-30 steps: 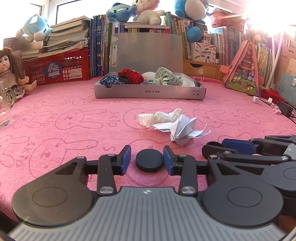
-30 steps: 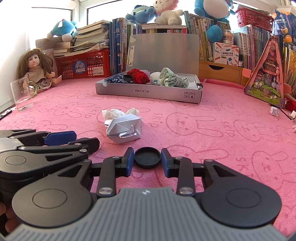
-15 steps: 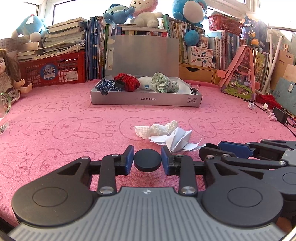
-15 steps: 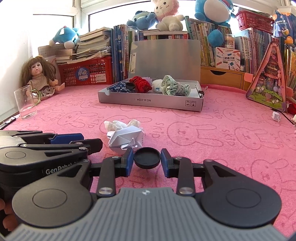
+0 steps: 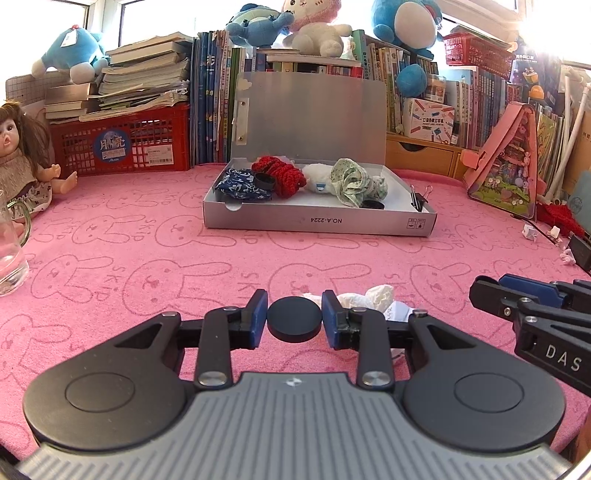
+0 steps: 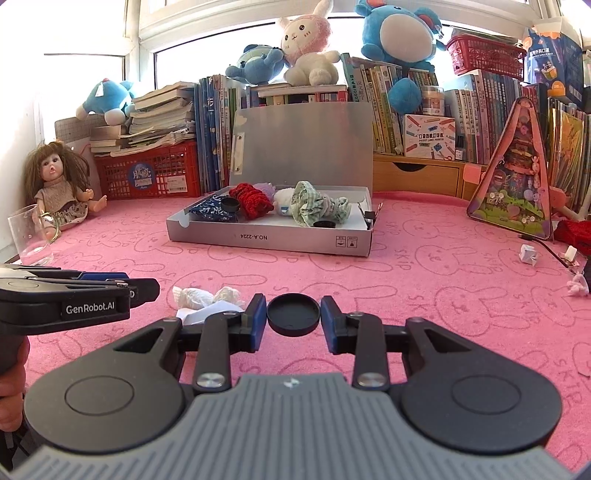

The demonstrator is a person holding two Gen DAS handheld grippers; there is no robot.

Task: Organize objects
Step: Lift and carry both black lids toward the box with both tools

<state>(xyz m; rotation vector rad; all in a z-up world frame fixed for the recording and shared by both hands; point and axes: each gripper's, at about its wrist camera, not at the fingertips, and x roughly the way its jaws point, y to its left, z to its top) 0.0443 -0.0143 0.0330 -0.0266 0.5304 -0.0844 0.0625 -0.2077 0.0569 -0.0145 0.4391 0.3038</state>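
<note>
One pink bunny-print cloth (image 5: pixel 147 236), grey box (image 5: pixel 317 221), bookshelves (image 5: pixel 480 99)

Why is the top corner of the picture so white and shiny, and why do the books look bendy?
Left wrist view: sunlight from the window washes out the top right corner, hiding detail there. Right wrist view: the window glares white at top left. Both views: the fisheye lens curves the row of books and the pink cloth; the middle stays sharp.

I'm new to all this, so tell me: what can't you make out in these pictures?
- Crumpled paper: partly hidden behind the left gripper in the left view, and behind the right gripper in the right view.
- Glass: cut off by the left view's edge.
- Box floor: covered by cloth items.
- Book spines: print too small.
</note>
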